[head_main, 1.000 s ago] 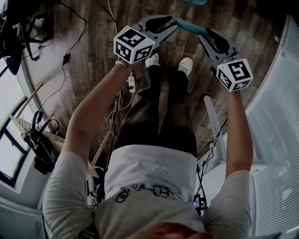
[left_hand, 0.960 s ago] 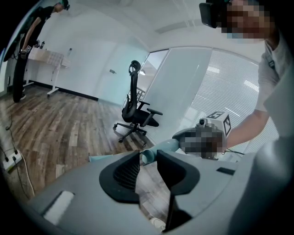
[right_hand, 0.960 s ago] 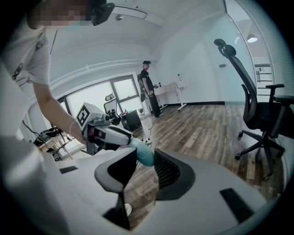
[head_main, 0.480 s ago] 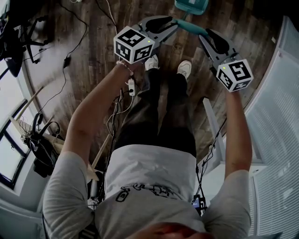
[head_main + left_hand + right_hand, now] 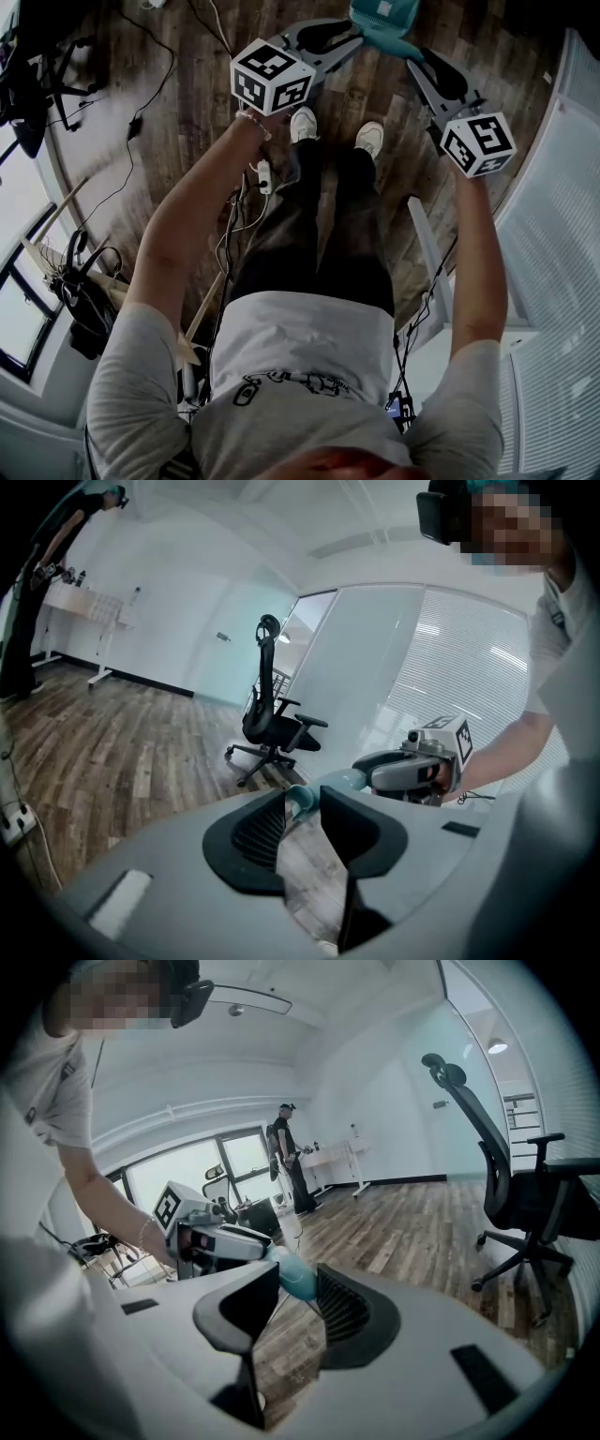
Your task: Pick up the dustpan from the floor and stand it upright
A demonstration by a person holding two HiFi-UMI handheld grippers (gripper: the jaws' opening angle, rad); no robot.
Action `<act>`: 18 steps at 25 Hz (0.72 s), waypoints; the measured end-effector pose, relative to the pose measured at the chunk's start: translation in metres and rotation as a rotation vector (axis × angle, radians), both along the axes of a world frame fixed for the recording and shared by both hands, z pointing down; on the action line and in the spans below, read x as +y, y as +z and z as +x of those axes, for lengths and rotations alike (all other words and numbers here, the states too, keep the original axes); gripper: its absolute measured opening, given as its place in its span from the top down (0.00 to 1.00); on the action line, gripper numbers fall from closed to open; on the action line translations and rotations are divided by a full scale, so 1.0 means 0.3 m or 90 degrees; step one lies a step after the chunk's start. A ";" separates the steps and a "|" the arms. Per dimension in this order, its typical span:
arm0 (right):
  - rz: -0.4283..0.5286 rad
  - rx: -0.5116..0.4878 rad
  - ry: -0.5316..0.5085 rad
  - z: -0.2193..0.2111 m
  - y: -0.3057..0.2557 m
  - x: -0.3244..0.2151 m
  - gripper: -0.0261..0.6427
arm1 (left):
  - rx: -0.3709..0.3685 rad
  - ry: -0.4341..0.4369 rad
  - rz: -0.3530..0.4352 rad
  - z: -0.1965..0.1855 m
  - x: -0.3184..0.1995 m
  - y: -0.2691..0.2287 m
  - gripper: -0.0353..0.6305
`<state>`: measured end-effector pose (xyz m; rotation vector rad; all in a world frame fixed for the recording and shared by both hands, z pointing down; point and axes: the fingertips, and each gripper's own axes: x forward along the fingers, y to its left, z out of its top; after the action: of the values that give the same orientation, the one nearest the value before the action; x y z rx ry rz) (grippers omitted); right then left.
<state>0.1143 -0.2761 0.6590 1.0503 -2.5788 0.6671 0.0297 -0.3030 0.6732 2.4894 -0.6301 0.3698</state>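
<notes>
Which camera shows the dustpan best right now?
The head view: only it shows the dustpan scoop and all, though cut off by the top edge, its handle running between the left gripper and right gripper. Each gripper view shows just a teal bit of handle clamped in its jaws.

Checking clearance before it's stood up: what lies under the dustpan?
Bare wooden floor shows under the dustpan, with the person's shoes nearer. The floor straight beneath the pan is covered.

Black office chair (image 5: pixel 274 726) on wood floor (image 5: pixel 103 742) (loose cables (image 5: pixel 134 118) too)
</notes>
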 end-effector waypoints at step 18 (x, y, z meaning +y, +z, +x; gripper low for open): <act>0.022 0.105 0.070 0.072 -0.091 -0.078 0.81 | -0.042 -0.035 0.027 -0.004 -0.119 -0.109 0.80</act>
<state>0.1358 -0.2994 0.6316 1.2119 -2.4137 0.5392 0.0286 -0.3387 0.6404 2.5033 -0.7398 0.4239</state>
